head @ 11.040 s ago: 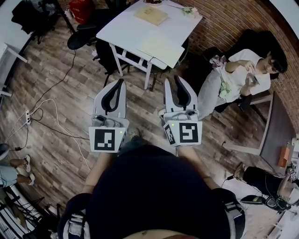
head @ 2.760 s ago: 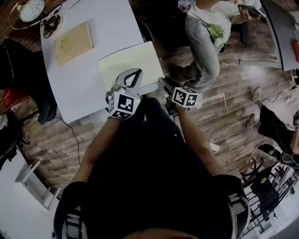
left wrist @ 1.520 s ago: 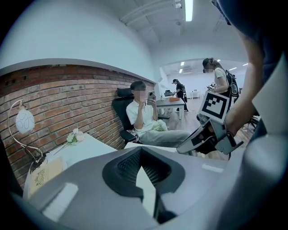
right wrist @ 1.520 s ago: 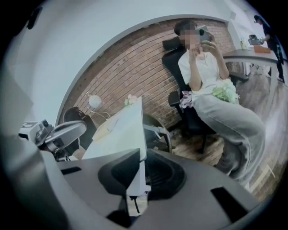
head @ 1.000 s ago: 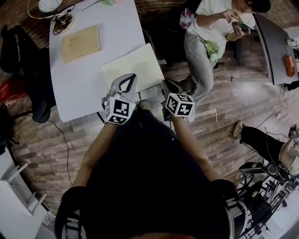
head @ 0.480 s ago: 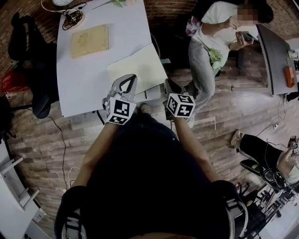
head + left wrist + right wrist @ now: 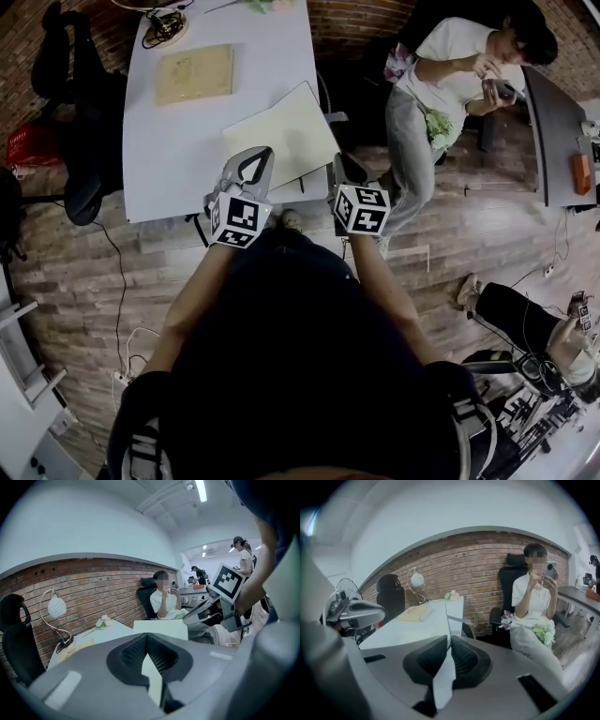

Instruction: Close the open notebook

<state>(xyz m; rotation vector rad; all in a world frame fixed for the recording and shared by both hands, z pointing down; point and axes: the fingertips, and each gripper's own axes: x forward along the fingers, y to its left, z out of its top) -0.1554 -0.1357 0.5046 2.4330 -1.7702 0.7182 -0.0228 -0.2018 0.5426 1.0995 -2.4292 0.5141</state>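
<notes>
Pinching a raised leaf (image 7: 159, 629) of the notebook (image 7: 281, 131), at the tabletop's (image 7: 178, 141) near right corner, in the right gripper (image 7: 449, 640) (jaws just closing on it); left gripper (image 7: 146, 637) clenched, seemingly empty. Could slip or tear if swung fast, or drag the unpinned notebook off that corner.
</notes>
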